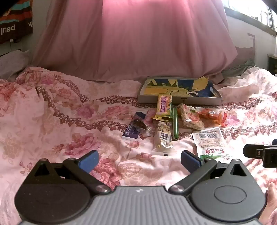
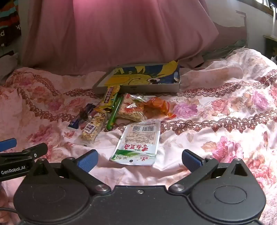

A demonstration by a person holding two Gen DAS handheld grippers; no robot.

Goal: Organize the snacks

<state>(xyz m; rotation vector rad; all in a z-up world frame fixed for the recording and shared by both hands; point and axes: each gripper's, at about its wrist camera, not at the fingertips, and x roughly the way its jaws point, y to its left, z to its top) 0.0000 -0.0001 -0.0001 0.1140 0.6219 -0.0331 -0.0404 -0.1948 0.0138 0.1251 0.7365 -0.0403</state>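
Observation:
Several snack packets lie in a loose pile on the floral bedspread. A shallow grey box (image 1: 180, 100) (image 2: 138, 89) with a yellow and blue lining sits behind them. A yellow bar (image 1: 163, 105) (image 2: 110, 97) leans on the box's front wall. A nut bar (image 1: 163, 136) (image 2: 92, 129), a green stick (image 1: 175, 124) (image 2: 114, 112), a rice cracker pack (image 1: 190, 116) (image 2: 132, 109), an orange pack (image 1: 212, 116) (image 2: 158, 106), a dark blue packet (image 1: 134, 125) (image 2: 80, 117) and a white pouch (image 1: 210, 143) (image 2: 138, 142) lie in front. My left gripper (image 1: 139, 160) and right gripper (image 2: 139, 160) are open and empty, both short of the pile.
A big pink quilt (image 1: 135, 39) is heaped behind the box. The bedspread (image 1: 60, 121) stretches left and right of the snacks. The right gripper's side shows at the right edge of the left wrist view (image 1: 261, 153). A window (image 1: 256, 13) is at the upper right.

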